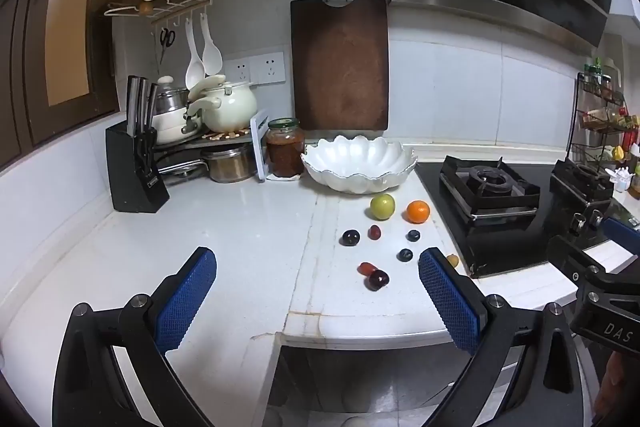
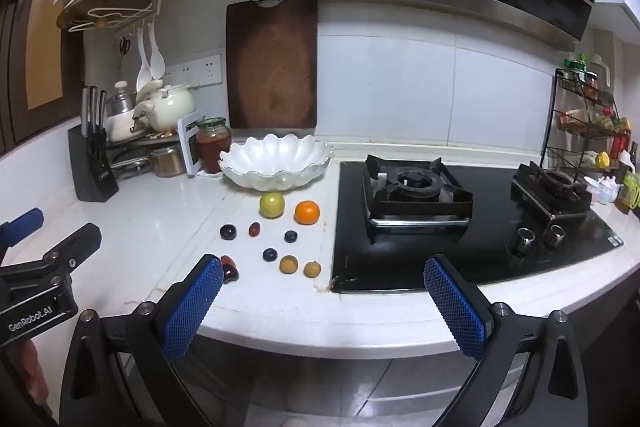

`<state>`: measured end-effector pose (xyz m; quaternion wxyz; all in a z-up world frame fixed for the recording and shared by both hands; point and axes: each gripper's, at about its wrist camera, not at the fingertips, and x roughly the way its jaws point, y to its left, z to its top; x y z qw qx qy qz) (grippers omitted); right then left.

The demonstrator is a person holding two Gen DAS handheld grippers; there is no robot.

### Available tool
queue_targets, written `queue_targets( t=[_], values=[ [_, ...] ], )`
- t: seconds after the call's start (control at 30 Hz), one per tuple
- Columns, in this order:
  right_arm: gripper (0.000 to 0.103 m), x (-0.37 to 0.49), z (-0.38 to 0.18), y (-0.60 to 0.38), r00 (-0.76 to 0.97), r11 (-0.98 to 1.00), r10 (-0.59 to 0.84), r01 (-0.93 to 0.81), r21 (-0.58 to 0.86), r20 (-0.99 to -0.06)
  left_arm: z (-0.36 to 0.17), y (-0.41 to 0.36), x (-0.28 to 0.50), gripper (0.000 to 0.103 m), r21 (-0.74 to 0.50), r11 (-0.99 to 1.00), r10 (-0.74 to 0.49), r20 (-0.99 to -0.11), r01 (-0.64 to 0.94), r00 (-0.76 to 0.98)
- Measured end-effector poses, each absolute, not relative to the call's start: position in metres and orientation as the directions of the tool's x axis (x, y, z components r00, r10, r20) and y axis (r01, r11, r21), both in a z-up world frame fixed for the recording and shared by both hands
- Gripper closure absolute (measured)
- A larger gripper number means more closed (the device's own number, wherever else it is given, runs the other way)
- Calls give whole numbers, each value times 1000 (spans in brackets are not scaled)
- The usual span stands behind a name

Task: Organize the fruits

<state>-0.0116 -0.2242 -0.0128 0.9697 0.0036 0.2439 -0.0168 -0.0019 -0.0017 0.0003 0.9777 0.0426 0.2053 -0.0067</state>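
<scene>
Claws [image 1: 318, 267] [image 2: 324, 273] gape over white kitchen counter [image 1: 248, 247] beside stove [image 2: 416, 191].

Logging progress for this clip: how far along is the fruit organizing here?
Nothing looks done yet: the white scalloped bowl is empty. Nothing is in hand; the left gripper and right gripper are both open, short of the fruit. Everything is left: the green fruit, the orange, the two blueberries and the other small fruits all lie loose on the counter in front of the bowl.

Dim, bluish light; edges warped, perhaps slightly soft
</scene>
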Motion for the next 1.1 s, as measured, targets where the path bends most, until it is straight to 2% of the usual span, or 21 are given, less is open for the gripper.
queue_targets(
  t=[0.13,0.17,1.1],
  values=[
    [1,-11,-12,-221,880,1000,-25,26,-4,-474,1,-10,-9,0,98,995,24,-384,15,923],
    [1,-11,-12,-220,880,1000,-24,23,-6,-474,-1,-2,-4,0,54,998,-9,-412,34,911],
    [1,-22,-9,-235,892,999,-39,51,15,-451,11,-5,-14,0,43,997,-38,-404,60,914]
  ],
)
